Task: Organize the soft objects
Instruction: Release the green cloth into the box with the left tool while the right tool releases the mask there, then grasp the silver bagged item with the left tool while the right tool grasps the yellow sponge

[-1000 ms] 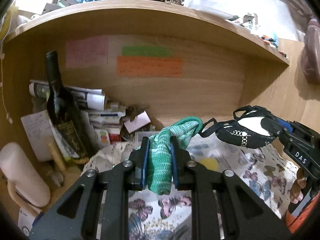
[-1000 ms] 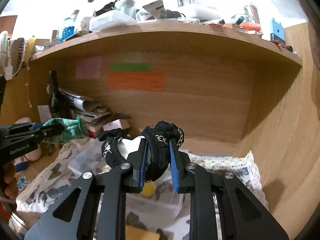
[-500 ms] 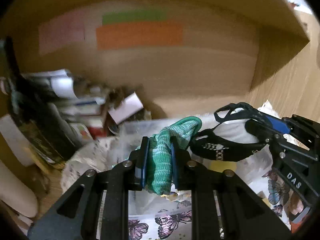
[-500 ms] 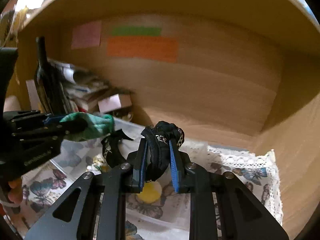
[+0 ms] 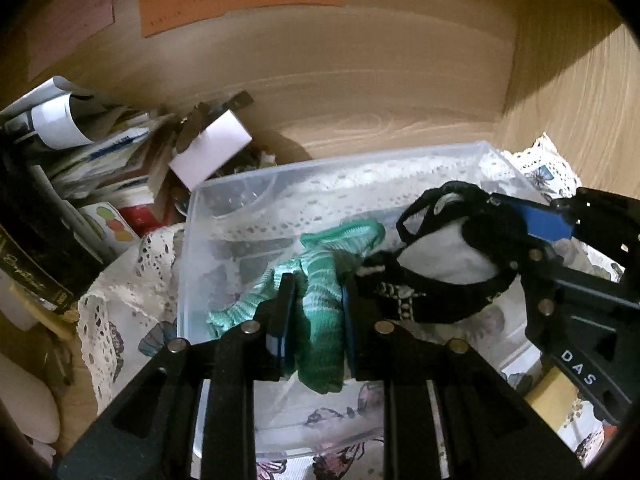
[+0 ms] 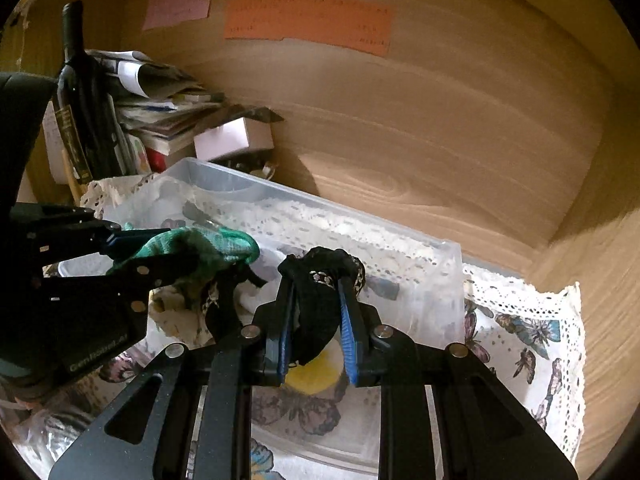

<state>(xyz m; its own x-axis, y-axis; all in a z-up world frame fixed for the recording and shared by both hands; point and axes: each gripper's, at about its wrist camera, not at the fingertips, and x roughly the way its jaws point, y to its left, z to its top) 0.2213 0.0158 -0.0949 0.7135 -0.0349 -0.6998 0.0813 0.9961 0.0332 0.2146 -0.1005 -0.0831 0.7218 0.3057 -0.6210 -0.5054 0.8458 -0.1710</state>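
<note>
My left gripper (image 5: 314, 300) is shut on a green knitted sock (image 5: 320, 320), which hangs over a clear plastic bin (image 5: 280, 176). My right gripper (image 6: 316, 312) is shut on a black and white strappy cloth item (image 6: 320, 320), also over the bin (image 6: 440, 272). In the left wrist view the right gripper (image 5: 532, 236) comes in from the right with the black item (image 5: 440, 272) next to the sock. In the right wrist view the left gripper (image 6: 120, 248) holds the sock (image 6: 208, 244) at the left.
The bin stands on a butterfly-print lace cloth (image 6: 528, 340) inside a wooden shelf bay. A dark wine bottle (image 6: 78, 92), a stack of papers (image 6: 160, 100) and a white box (image 6: 236, 140) crowd the back left. A yellow object (image 6: 312, 376) lies under the bin.
Both grippers have moved forward and down into the shelf bay, bringing the sock and the black item over the clear bin. Both stay shut on their items.
</note>
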